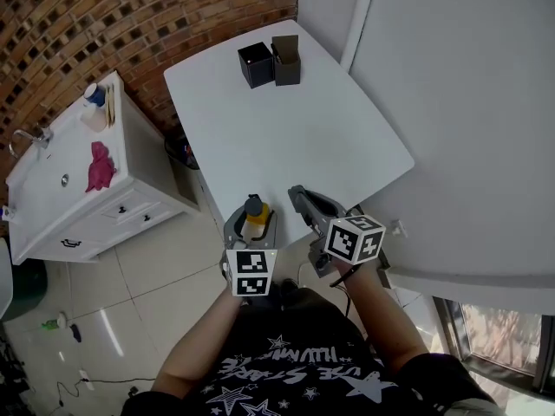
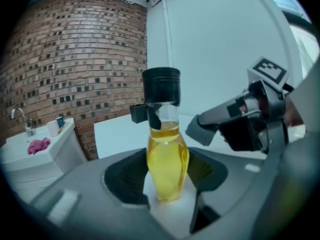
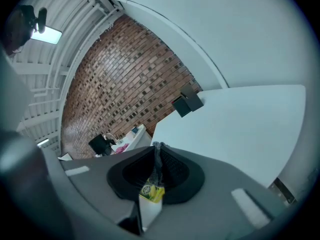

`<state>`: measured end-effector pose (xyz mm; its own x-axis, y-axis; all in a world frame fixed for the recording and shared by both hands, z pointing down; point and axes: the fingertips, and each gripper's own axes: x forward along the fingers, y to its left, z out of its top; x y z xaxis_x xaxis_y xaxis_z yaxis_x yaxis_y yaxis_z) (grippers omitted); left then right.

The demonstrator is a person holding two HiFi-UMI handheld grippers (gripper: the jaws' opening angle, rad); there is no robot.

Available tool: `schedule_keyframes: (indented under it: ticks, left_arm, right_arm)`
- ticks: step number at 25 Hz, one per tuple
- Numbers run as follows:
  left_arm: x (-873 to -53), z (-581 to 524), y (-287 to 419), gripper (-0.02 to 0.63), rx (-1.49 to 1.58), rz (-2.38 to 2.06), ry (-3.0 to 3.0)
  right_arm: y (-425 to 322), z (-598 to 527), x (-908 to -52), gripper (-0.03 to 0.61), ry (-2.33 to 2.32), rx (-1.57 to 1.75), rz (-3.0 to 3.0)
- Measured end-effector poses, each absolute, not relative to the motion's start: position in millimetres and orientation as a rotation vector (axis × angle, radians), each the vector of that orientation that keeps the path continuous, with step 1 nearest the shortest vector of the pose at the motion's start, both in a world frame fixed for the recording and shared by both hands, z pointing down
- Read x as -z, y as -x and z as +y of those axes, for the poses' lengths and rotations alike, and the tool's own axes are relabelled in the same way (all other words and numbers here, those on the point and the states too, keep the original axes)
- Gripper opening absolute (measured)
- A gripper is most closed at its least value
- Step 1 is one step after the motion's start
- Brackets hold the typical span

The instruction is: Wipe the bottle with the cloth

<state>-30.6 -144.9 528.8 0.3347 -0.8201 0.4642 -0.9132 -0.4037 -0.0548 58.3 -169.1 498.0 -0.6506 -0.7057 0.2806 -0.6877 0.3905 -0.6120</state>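
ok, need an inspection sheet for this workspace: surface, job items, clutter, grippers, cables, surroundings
Surface: white table, mostly bare.
Job's things: bottle of yellow liquid with a black cap; grey cloth with a yellow tag.
Clutter: black box and dark brown box, side by side at the table's far end.
Grippers: left gripper shut on the bottle; right gripper shut on the cloth; cloth not yet touching the bottle.
Cables: thin cable on the floor.
Surroundings: brick wall; sink cabinet with pink rag and tap.
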Motion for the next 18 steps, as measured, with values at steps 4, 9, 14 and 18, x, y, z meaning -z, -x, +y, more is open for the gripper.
schedule_keyframes:
  ticks: [4, 9, 14, 18]
  left_arm:
    - [-527.4, -141.9, 21.9, 0.219, -0.633, -1.358, -2.559]
    - [-526.3, -133.9, 9.7, 0.219, -0.653, -0.986, -2.804]
    - [-524.1, -131.1, 6.8, 0.219, -0.601, -0.731, -2.906]
    - [-524.4, -126.5, 3.7, 0.219, -0.585, -0.556, -2.964]
  right_arm:
    - [-38.9, -164.6, -478.3, 0.037, 1.126, 1.089, 2.709]
    - [-26.1, -155.7, -473.1, 0.037, 0.993, 1.105, 2.808]
    - [-24.5, -149.0, -473.3, 0.037, 0.985, 1.119, 2.83]
    - [-26.0, -145.9, -473.9, 0.037, 1.016, 1.14, 2.79]
